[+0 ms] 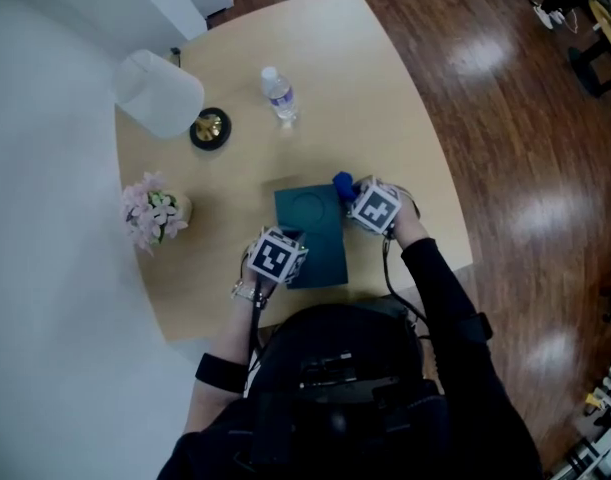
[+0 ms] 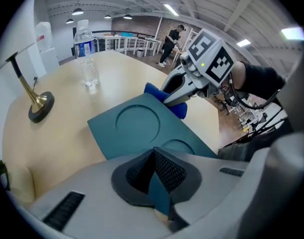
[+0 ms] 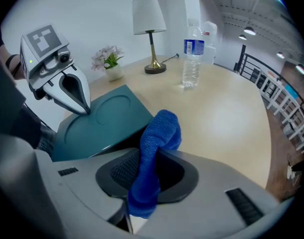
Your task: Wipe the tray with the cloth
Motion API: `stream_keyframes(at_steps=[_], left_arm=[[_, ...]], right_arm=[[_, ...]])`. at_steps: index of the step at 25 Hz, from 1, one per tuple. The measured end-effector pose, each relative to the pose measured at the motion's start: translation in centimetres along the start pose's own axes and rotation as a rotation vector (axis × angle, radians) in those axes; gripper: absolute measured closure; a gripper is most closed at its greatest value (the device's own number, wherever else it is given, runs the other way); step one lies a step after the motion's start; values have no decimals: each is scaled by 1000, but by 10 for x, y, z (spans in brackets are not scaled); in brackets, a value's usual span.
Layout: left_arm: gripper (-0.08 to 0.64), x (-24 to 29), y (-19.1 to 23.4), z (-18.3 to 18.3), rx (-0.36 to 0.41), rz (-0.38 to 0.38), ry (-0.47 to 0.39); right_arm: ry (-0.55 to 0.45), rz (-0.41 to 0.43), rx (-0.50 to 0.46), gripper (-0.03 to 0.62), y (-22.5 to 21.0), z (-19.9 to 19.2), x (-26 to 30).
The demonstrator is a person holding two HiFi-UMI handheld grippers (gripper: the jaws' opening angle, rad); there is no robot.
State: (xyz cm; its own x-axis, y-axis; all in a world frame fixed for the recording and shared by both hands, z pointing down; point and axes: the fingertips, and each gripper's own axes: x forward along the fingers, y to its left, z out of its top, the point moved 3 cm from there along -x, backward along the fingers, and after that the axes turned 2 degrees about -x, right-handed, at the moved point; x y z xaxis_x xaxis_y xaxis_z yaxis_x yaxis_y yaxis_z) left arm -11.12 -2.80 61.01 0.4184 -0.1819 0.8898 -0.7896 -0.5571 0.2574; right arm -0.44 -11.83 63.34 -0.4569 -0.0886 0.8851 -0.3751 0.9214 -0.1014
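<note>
A dark teal tray (image 1: 313, 230) with round recesses lies on the tan table, in front of the person. My left gripper (image 1: 278, 256) is shut on the tray's near left edge; a teal sliver (image 2: 159, 190) shows between its pads. The tray (image 2: 142, 126) stretches away from these jaws. My right gripper (image 1: 373, 207) is at the tray's right side, shut on a blue cloth (image 3: 152, 153). The cloth's bunched end (image 1: 342, 182) sticks out over the tray's far right corner. From the right gripper view, the left gripper (image 3: 67, 86) rests on the tray (image 3: 99, 116).
A water bottle (image 1: 279, 95) stands beyond the tray. A white-shaded lamp (image 1: 160, 93) with a brass base (image 1: 210, 128) is at the far left, and a pot of pink flowers (image 1: 155, 213) sits at the left edge. Wooden floor surrounds the table (image 1: 385, 108).
</note>
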Motion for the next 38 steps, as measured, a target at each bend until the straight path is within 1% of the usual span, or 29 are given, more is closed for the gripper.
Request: stream_keyframes(at_steps=[3,5,8,13,19,23,28,31,33,34,36,38], left_arm=[[560,0,-1,0,-25,-19,2],[560,0,0,0,-21,-17,7],[560,0,0,-1,-17,-23,18],[560,0,1,-1,1,-26,14],[560,0,1,0,12,-43,-11],[560,1,0,-2,33,-43,-15],[560,0,0,-1,37,-55,-37],[560,1,-3,0,37,-57,-43],[560,2,-4,0,33,-58,-43],[560,2,-4,-1,31,-56,-40],[560,4,-4,-3,28,-51,-26],[560,4,-3,-4,24,-40,-13]], right_arm=[[-4,33,-34,500,7,0,2],[-7,50,-42,500,10,-1,1],[0,93,-57,500,27,-8,-1],[22,139,-77,500,71,-32,-13],[63,238,-77,500,134,-67,-25],[95,293,-73,500,165,-87,-28],[113,356,-61,500,183,-94,-32],[119,394,-71,500,180,-99,-40],[113,378,-62,500,163,-101,-45],[114,348,-47,500,148,-101,-48],[99,247,-6,500,110,-90,-55],[63,109,24,500,67,-70,-55]])
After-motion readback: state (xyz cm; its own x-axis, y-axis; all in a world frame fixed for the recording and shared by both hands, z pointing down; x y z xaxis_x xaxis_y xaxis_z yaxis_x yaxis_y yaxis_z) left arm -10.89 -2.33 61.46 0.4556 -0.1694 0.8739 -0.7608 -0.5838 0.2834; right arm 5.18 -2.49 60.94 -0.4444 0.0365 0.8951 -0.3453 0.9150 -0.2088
